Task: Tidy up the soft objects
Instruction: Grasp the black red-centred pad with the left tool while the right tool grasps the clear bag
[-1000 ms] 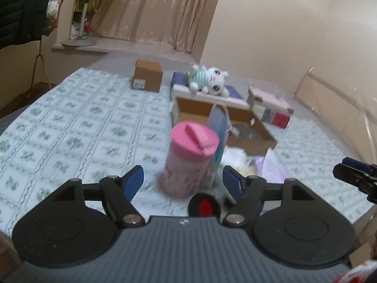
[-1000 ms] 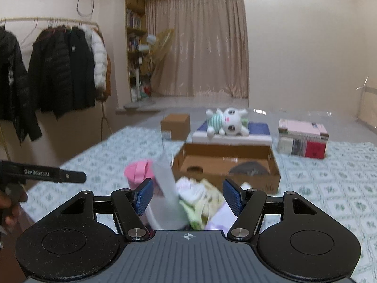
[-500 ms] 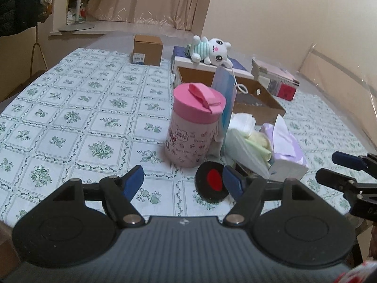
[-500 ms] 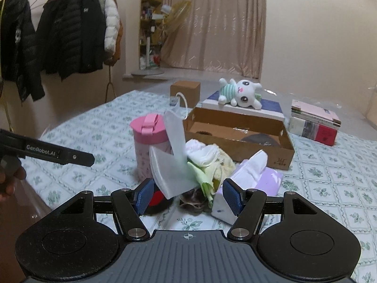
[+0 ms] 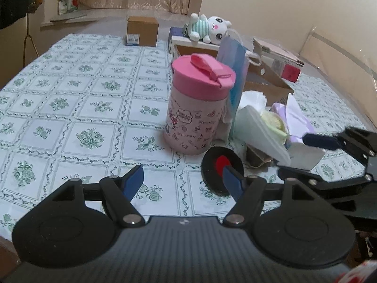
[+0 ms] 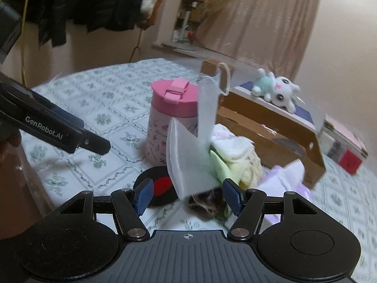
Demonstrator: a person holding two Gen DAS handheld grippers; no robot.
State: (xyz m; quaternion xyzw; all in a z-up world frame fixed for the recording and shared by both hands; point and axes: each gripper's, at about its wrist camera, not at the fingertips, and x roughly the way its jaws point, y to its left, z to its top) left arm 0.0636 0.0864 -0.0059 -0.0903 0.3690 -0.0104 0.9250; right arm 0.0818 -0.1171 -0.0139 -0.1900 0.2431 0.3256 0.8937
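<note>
Two grippers worked above a table (image 5: 70, 118) spread with a white cloth printed in green floral squares, in a beige-walled room with long curtains (image 6: 254, 18) and dark jackets (image 6: 77, 2) hanging at the side. On the cloth stood a pink lidded canister (image 5: 198, 108), a black disc with a red centre (image 5: 220, 165), an open cardboard box (image 6: 278, 139), a small brown carton (image 5: 142, 30) and a white plush bunny (image 5: 209, 27) lying on a flat box.

A heap of soft things (image 6: 226, 155), mostly pale cloths, a face mask and a tissue pack, lay just beside the canister. The left gripper (image 5: 183, 180) hung wide open and empty, short of the canister and disc. The right gripper (image 6: 189, 194) was spread wide too, gripping nothing, its fingers flanking the near edge of the heap; the blur made it hard to say whether they touched it.
</note>
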